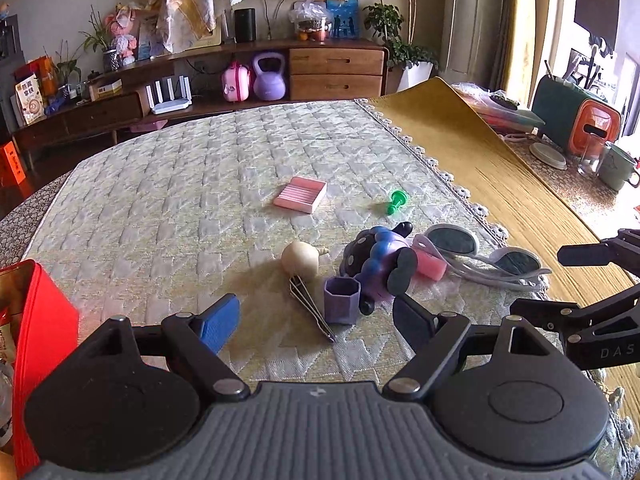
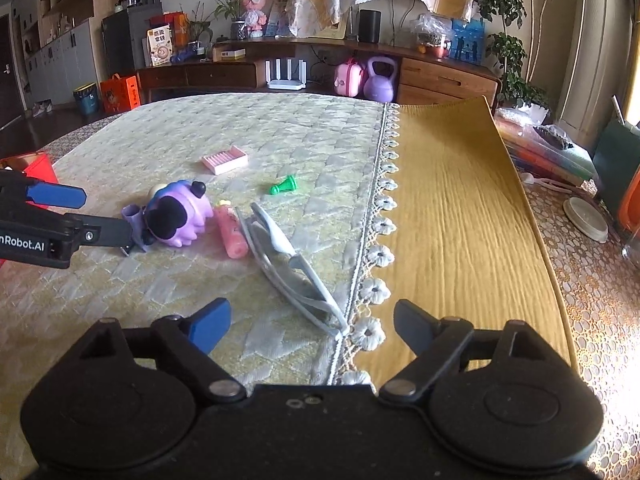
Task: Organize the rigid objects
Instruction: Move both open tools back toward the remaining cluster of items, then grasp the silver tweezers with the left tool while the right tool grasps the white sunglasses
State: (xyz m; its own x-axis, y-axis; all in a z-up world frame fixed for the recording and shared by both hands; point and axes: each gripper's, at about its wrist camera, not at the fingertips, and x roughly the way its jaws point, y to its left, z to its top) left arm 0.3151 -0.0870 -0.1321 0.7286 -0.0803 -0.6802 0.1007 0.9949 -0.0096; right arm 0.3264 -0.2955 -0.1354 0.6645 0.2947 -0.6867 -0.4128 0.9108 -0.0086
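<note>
The left gripper (image 1: 316,320) is wide apart with nothing in it, and just ahead of its tips on the quilted cloth (image 1: 160,200) lie the metal tweezers (image 1: 310,306), a little purple cup (image 1: 341,300), a cream wooden top (image 1: 301,258) and a purple mouse toy (image 1: 380,260). The right gripper (image 2: 312,328) is wide too and holds nothing, with the white sunglasses (image 2: 280,260) lying right in front of it and a pink tube (image 2: 232,232) just past them. Farther off are a green pawn (image 2: 285,185) and a pink tray (image 2: 224,159), and a red box (image 1: 44,320) sits at the left edge.
</note>
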